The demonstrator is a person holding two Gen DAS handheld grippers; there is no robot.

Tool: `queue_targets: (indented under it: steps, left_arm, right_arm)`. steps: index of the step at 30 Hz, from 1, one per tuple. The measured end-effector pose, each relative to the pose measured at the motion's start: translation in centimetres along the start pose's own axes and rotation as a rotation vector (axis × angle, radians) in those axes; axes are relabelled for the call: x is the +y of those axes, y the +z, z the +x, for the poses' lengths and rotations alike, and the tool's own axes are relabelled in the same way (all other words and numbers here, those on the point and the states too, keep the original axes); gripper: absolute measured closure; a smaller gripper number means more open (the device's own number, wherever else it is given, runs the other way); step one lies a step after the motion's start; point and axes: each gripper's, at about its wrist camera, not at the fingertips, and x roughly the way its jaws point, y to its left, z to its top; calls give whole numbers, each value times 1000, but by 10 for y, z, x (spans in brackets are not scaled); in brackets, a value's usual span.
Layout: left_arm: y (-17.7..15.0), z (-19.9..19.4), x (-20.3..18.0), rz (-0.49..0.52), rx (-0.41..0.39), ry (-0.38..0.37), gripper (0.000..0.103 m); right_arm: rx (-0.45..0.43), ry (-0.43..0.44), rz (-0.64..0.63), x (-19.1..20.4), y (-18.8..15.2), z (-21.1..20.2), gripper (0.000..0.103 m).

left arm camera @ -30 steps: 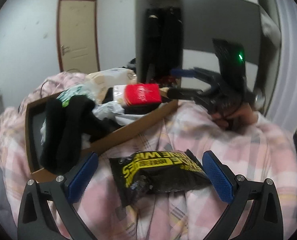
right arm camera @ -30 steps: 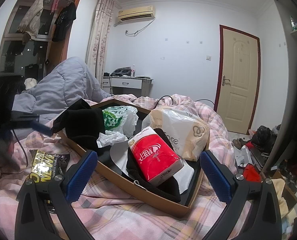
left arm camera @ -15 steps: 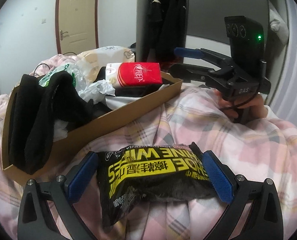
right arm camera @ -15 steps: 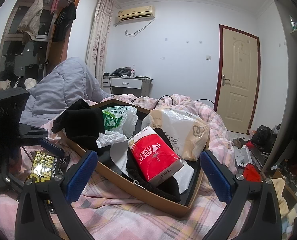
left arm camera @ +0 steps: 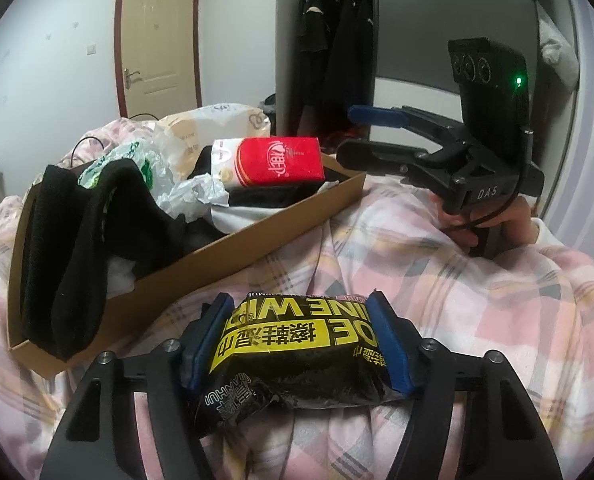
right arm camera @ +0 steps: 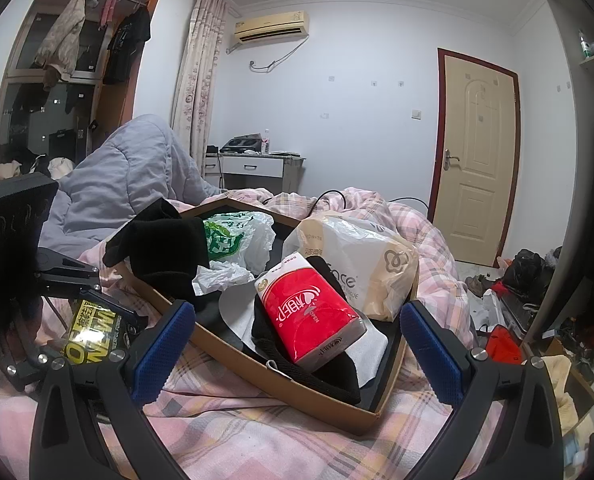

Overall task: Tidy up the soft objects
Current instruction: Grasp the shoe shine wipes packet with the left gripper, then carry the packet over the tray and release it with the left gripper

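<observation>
In the left wrist view the left gripper (left arm camera: 301, 340) is closing its blue fingers (left arm camera: 389, 344) on the black-and-yellow wipes pack (left arm camera: 297, 356), which lies on the pink checked bed (left arm camera: 457, 272) beside the cardboard box (left arm camera: 233, 248), the pads apparently already touching it, while in the right wrist view the right gripper (right arm camera: 297, 344) holds nothing, fingers wide apart, before the red tissue pack (right arm camera: 309, 316).

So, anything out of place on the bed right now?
Yes: the wipes pack lies on the blanket, outside the box holding the other soft things. The left hand-held gripper is closing on it.
</observation>
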Motion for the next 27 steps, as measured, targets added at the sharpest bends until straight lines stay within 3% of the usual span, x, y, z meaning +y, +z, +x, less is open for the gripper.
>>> queue_targets:
  steps: [4,6,9,12,16,21,23,27]
  left_arm:
    - [6,-17,-1,-10,-105,31,40]
    - [12,-38,2,-31,-233,74,40]
    - [11,-77,18,-138,-503,188,39]
    - [-1,-92,39,-233,-626,292,37]
    - [-7,-72,59,-267,-574,433,37]
    - [0,-50,53,-219,-550,479,36]
    - [3,-42,47,-173,-521,508,21]
    - [3,-34,39,-127,-486,560,19]
  right_arm:
    - [0,0,0,0,0,0,1]
    - [0,1,0,0,0,0,1]
    - [0,1,1,0,0,0,1]
    - [1,0,0,0,0,0,1]
    - [2,0,0,0,0,-1,1]
    - [4,0,2,1,1,-1,1]
    - [5,1,6,0,1,0,1]
    - [5,1,5,2,1,-1,1]
